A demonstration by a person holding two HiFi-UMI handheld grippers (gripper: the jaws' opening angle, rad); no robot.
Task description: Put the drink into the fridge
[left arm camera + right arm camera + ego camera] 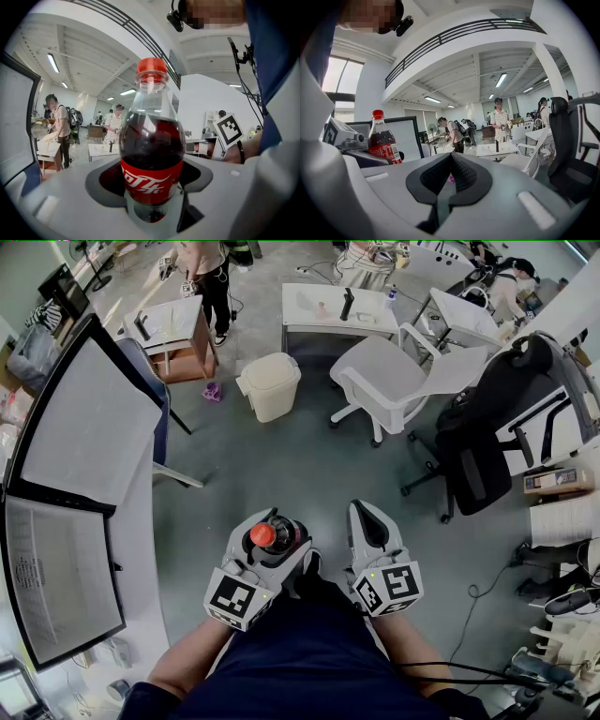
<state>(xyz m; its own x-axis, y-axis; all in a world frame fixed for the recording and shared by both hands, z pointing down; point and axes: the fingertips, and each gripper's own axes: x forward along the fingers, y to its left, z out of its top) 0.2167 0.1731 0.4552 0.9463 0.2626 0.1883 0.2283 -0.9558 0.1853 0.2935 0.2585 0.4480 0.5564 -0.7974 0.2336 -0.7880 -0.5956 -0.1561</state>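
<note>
A cola bottle with a red cap and red label stands upright between the jaws of my left gripper, which is shut on its lower body. In the left gripper view the bottle fills the middle, with the left gripper clamped at label height. My right gripper hangs beside it at the same height, shut with nothing in it. From the right gripper view the bottle shows at the left, and the right gripper has its dark pads meeting. No fridge is in view.
Two large monitors stand on a desk at the left. Ahead on the grey floor are a white bin, a white chair and a black chair. White tables and several people are further back.
</note>
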